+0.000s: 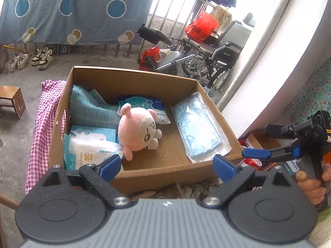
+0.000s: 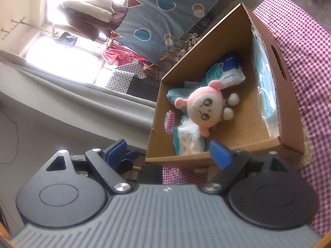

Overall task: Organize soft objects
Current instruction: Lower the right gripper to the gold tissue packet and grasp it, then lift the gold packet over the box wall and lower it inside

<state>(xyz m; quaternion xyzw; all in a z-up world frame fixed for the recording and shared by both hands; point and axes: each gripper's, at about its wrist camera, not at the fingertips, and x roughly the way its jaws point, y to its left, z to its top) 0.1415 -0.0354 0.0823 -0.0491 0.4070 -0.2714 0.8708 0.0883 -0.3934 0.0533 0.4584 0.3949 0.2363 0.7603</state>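
An open cardboard box stands on a pink checked cloth. A pink plush toy lies inside it, among a teal cloth, wipe packs and a pack of blue face masks. My left gripper hangs open over the box's near wall, with nothing between its fingers. My right gripper is open and empty too, outside the box by a corner. A hand holds it.
A wheelchair with a red bag stands behind the box. Shoes and a small wooden stool are on the floor at left. A blue patterned sheet hangs along the back. A grey curtain hangs left of the box.
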